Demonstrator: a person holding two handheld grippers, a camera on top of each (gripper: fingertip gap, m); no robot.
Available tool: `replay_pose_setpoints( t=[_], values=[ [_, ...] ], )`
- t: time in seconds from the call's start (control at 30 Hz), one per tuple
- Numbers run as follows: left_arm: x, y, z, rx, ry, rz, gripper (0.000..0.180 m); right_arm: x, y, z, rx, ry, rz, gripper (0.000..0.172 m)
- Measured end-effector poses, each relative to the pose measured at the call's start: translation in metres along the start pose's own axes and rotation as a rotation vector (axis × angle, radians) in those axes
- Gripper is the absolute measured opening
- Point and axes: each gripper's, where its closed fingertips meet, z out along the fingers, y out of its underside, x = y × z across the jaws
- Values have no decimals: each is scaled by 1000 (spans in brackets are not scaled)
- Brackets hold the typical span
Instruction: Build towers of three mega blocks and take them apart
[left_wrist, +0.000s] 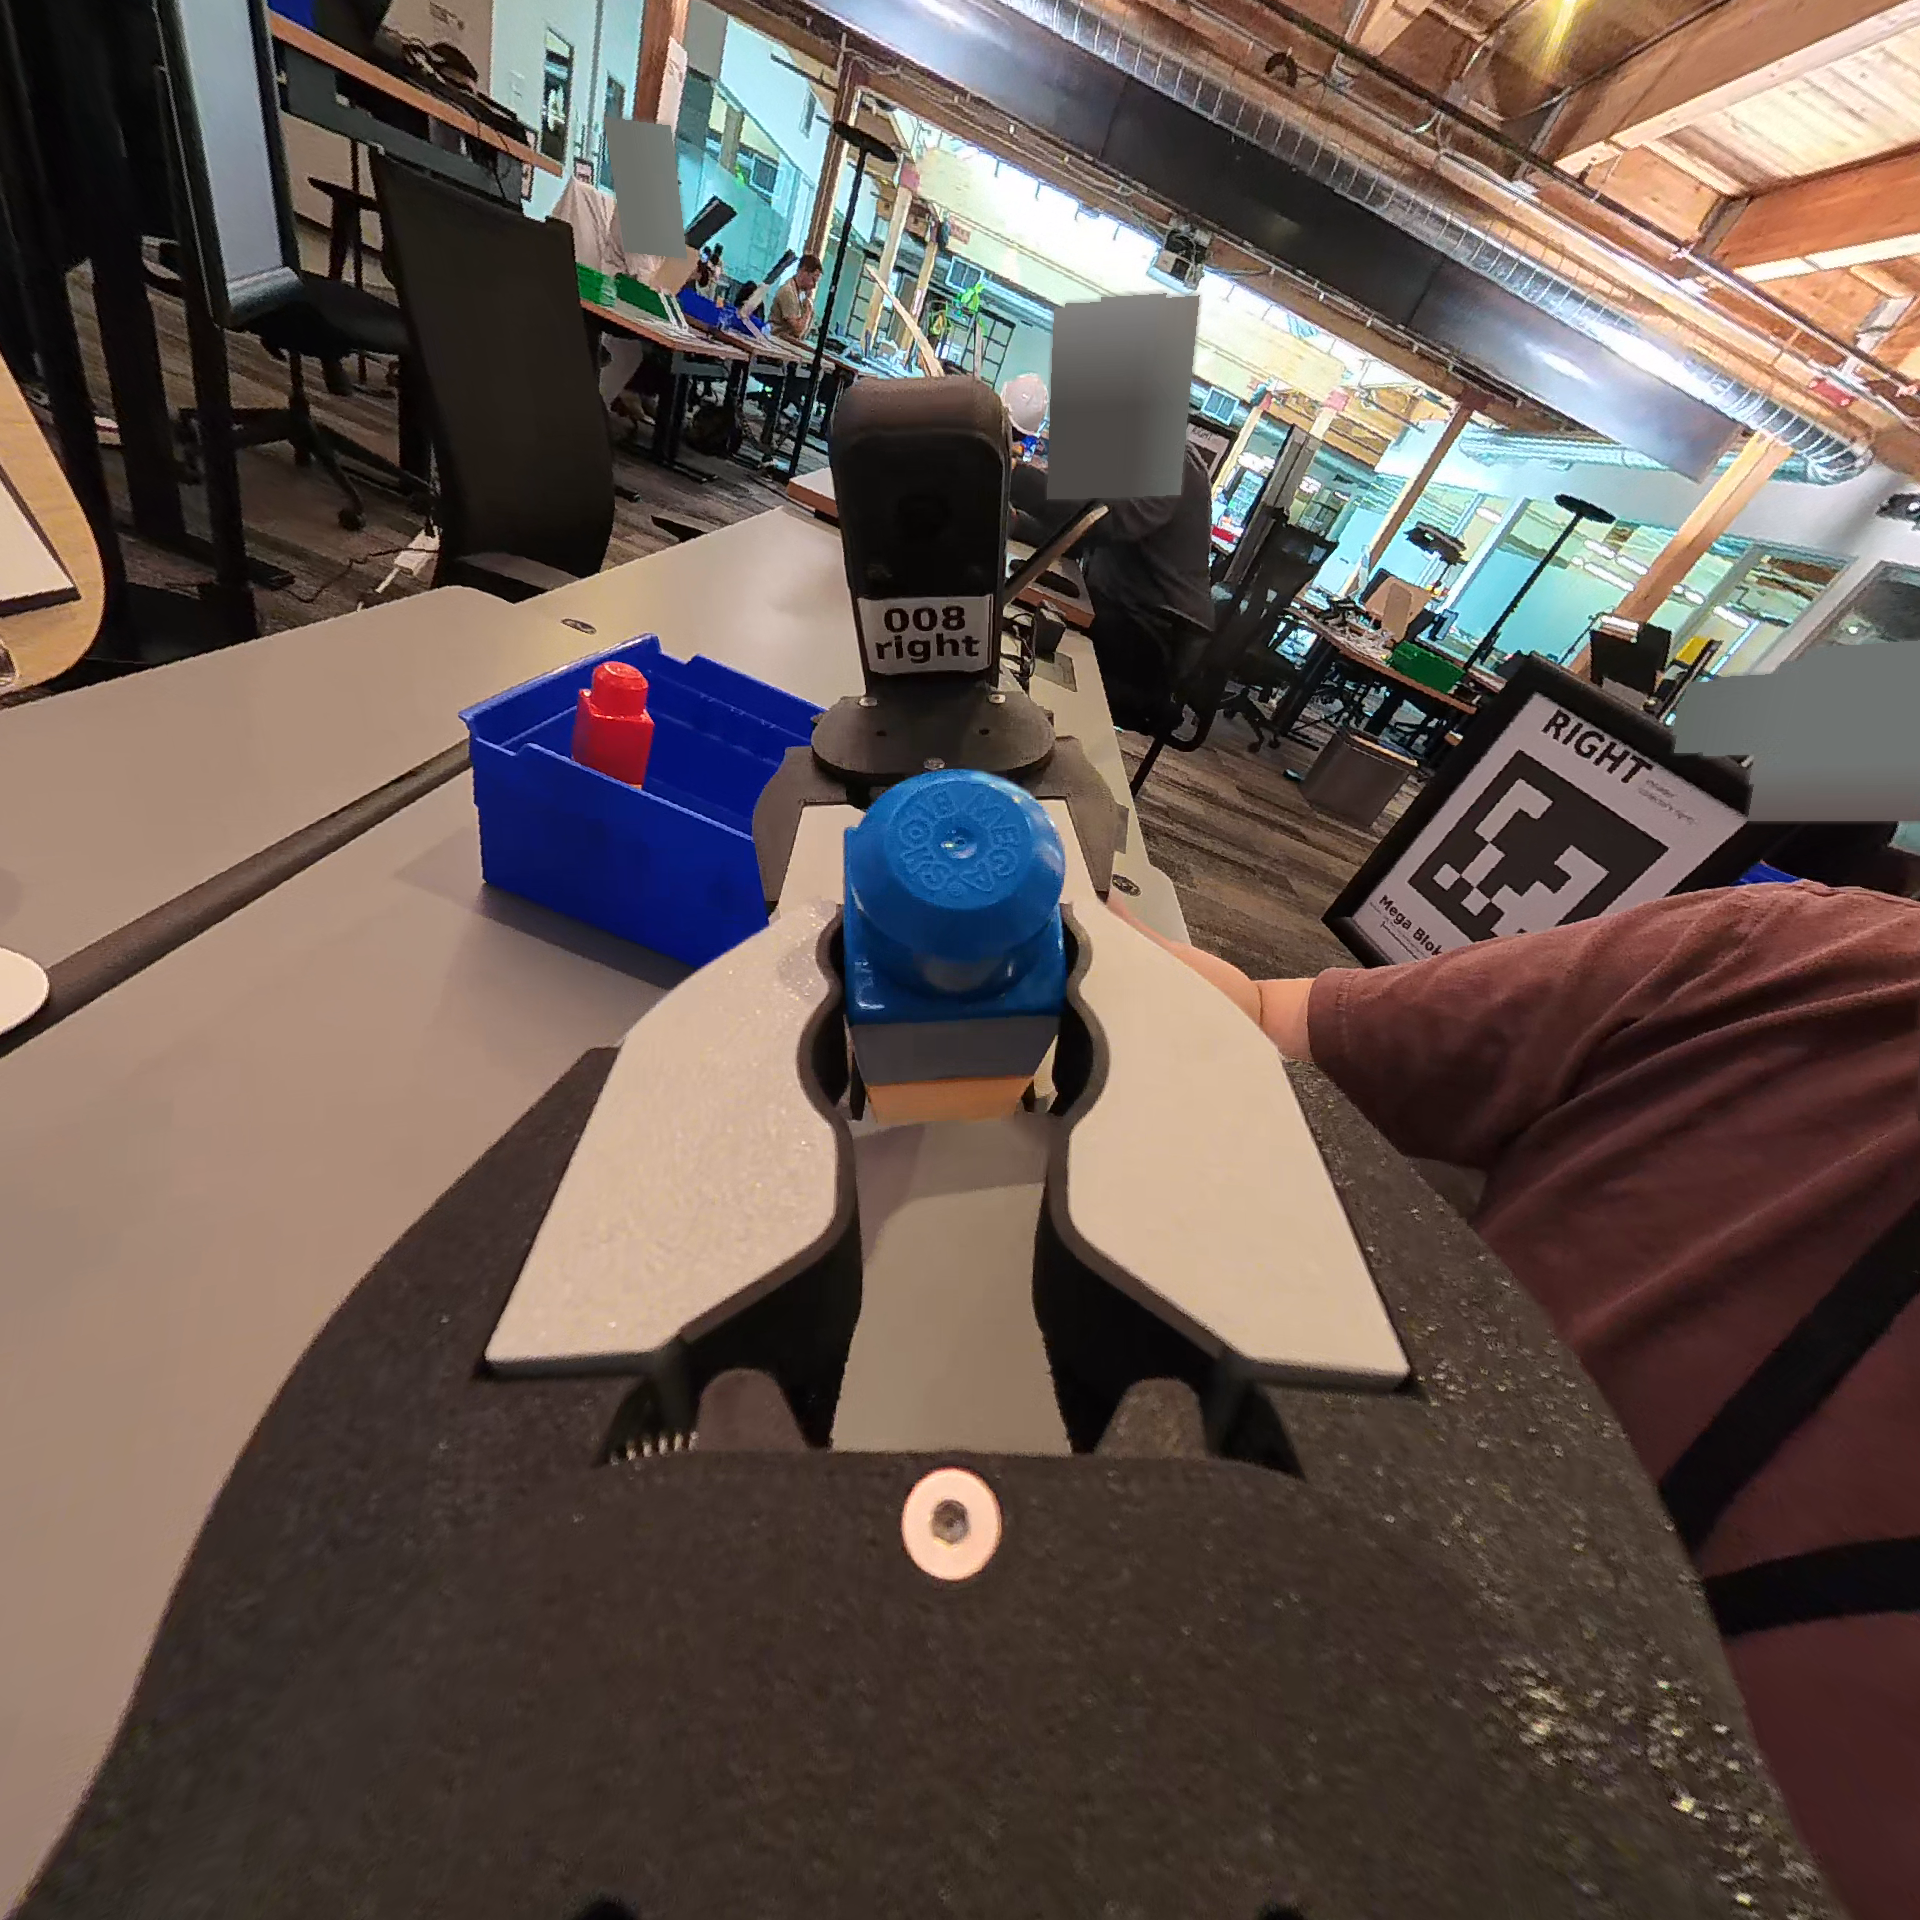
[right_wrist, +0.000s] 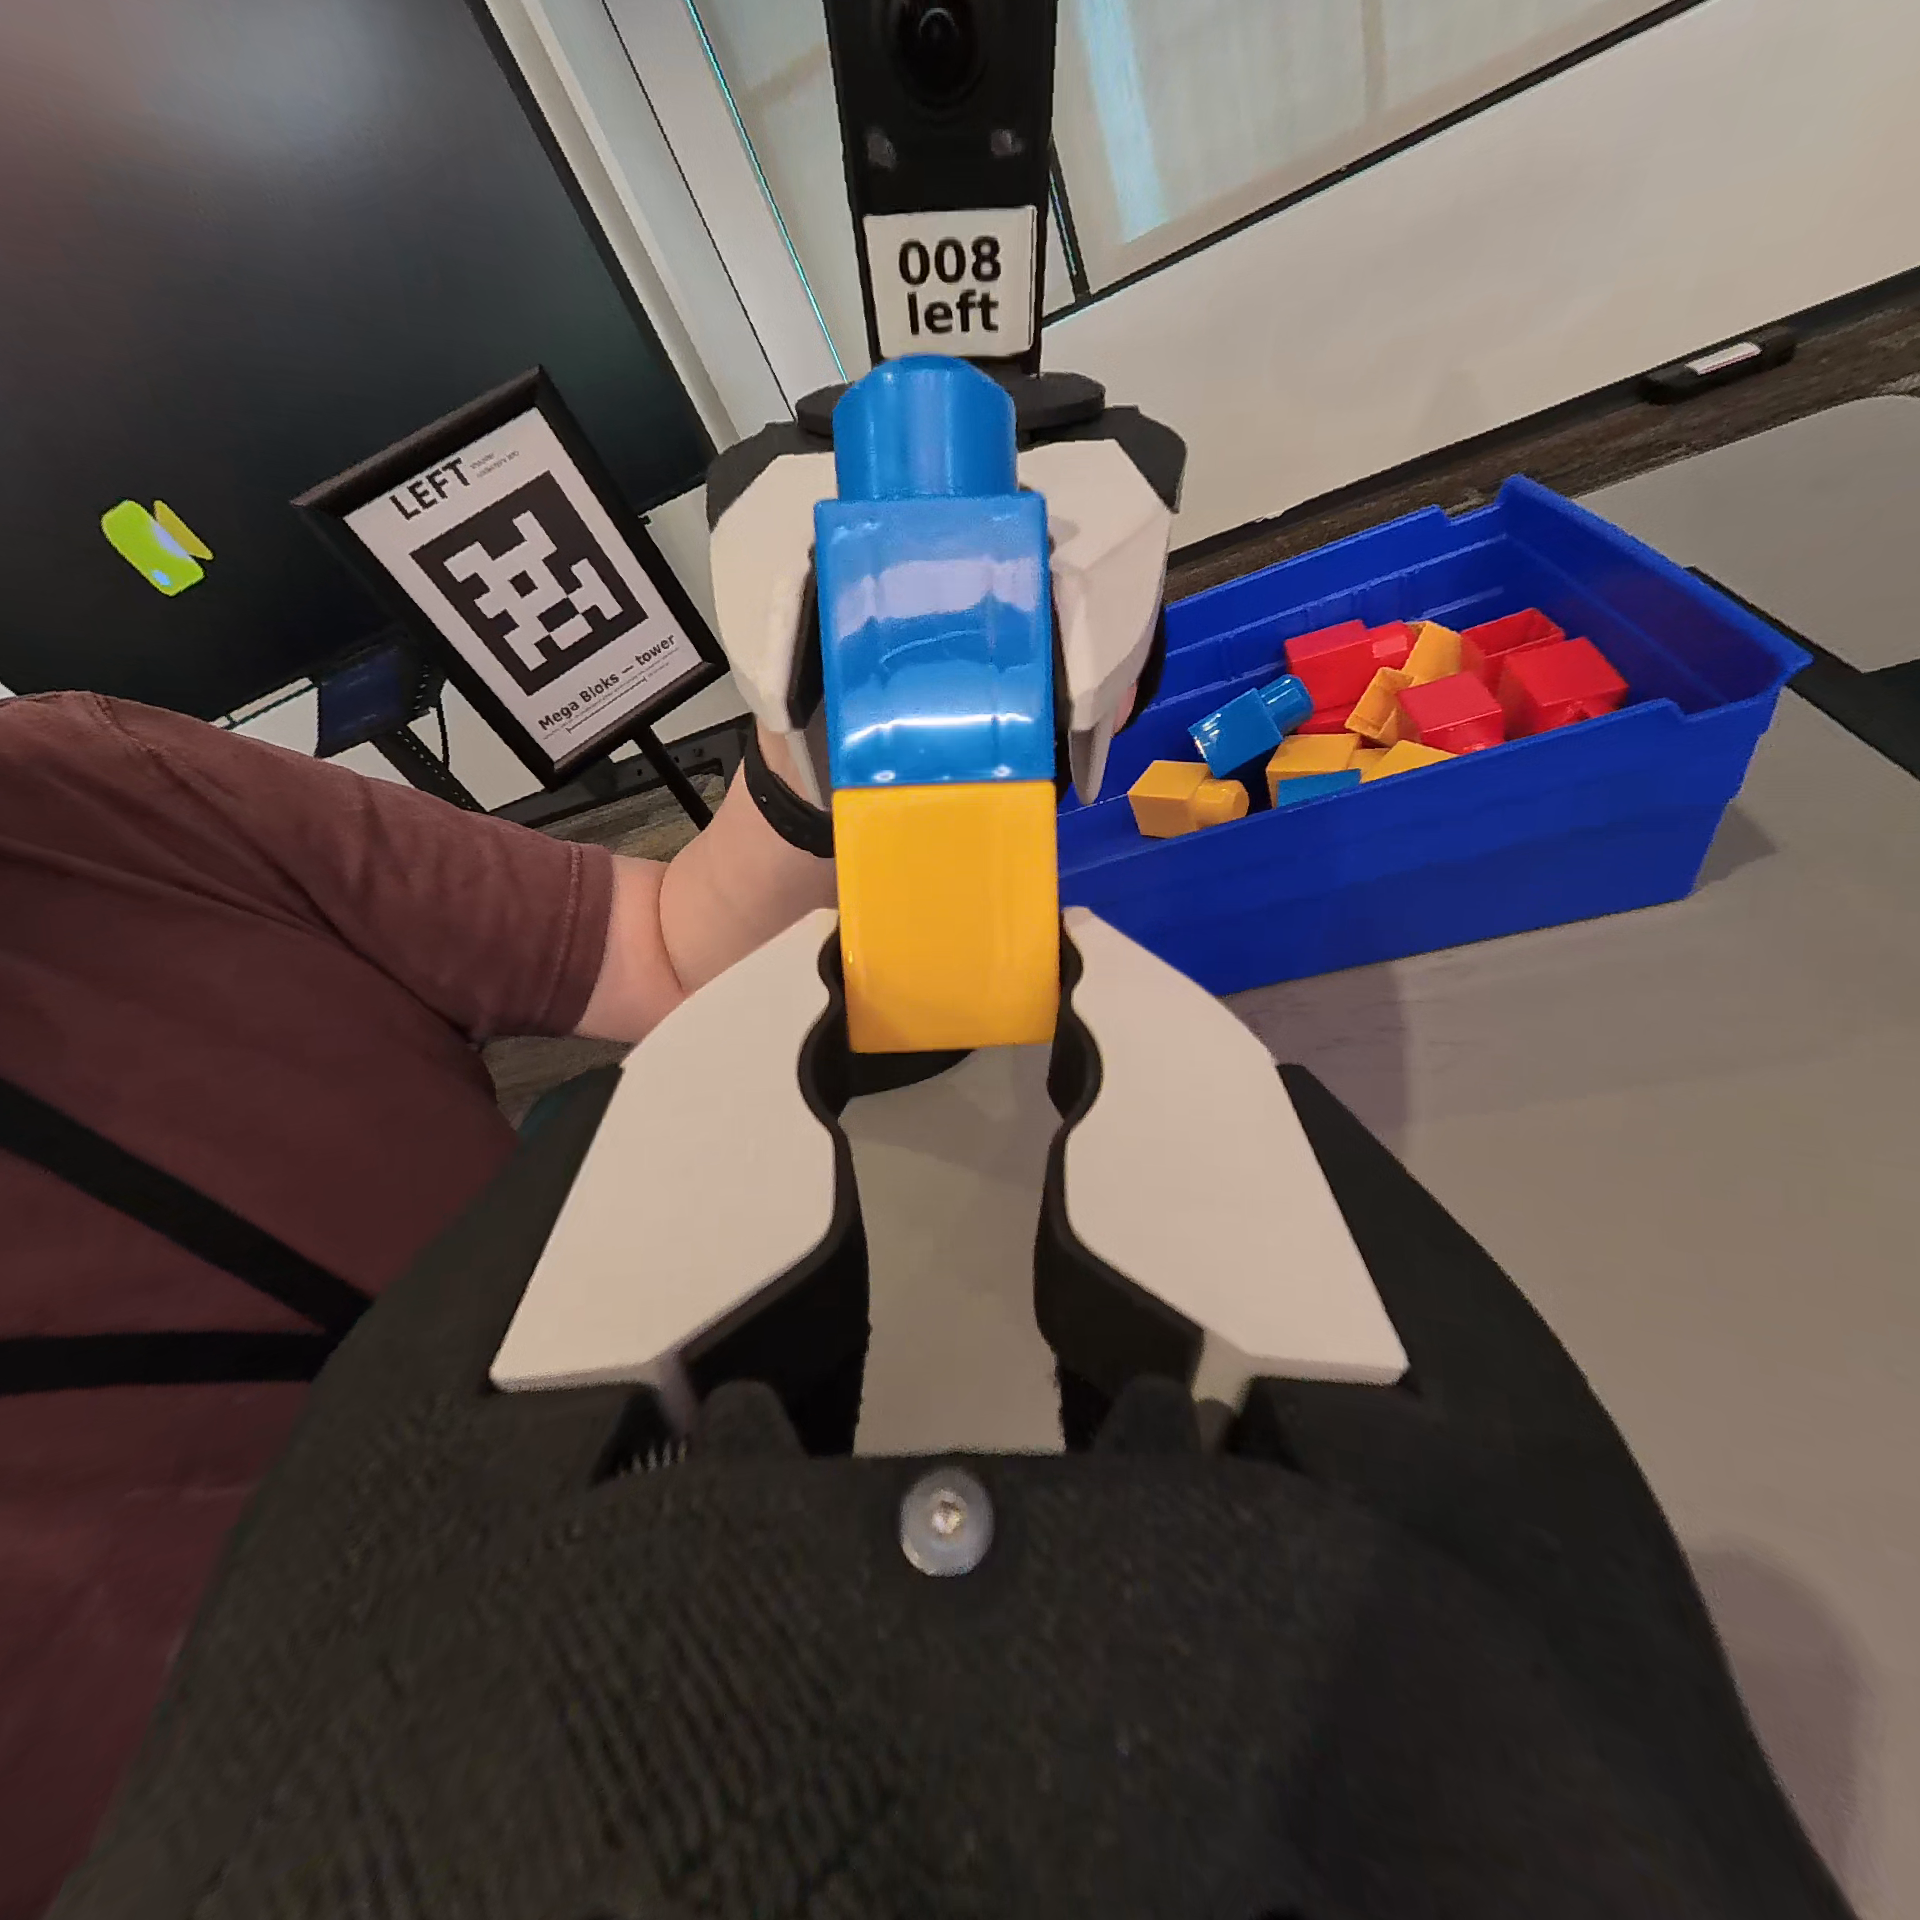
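Observation:
A blue block (right_wrist: 935, 644) sits joined on top of a yellow block (right_wrist: 945, 914), and the pair is held in the air between my two grippers, which face each other. My left gripper (left_wrist: 951, 966) is shut on the blue block (left_wrist: 951, 914), with both pads against its sides. The yellow block (left_wrist: 940, 1101) shows just beneath it. My right gripper (right_wrist: 945, 977) is shut on the yellow block. The left gripper (right_wrist: 935, 623) also shows in the right wrist view, clamped on the blue block. The right gripper (left_wrist: 925, 769) is mostly hidden behind the blue block in the left wrist view.
A blue bin (right_wrist: 1455, 883) on the grey table (right_wrist: 1558, 1143) holds several loose red, yellow and blue blocks (right_wrist: 1434, 686). Another blue bin (left_wrist: 613, 852) holds an upright red block (left_wrist: 613, 722). Framed marker signs (left_wrist: 1527, 842) (right_wrist: 520, 582) stand at the table's edge. A person's arm (left_wrist: 1558, 1060) is close by. Tip to tip, the grippers are about 4 cm apart.

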Motion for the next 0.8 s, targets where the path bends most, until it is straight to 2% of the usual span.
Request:
replay_pose_setpoints(
  t=[0.27, 0.37, 0.43, 0.47, 0.53, 0.6, 0.8],
  values=[
    [-5, 0, -1, 8, -2, -34, 36, 4, 2, 3, 7, 4, -2, 36],
    [-5, 6, -2, -42, 9, -83, 36, 5, 6, 6, -27, 22, -32, 38],
    [-5, 11, -1, -74, 22, -110, 36, 7, 7, 6, -41, 53, -45, 54],
    [-3, 15, -1, -100, 37, -132, 36, 6, 8, 6, -49, 49, -39, 55],
    [-3, 20, 1, -124, 56, -172, 36, 3, 12, 7, -65, 13, -10, 51],
    [-9, 24, 2, -130, 44, -208, 36, 4, 16, 8, -82, -4, 28, 39],
    [-22, 33, 2, -164, -11, -197, 35, 16, 27, 14, -106, 17, 102, 36]
  ],
)
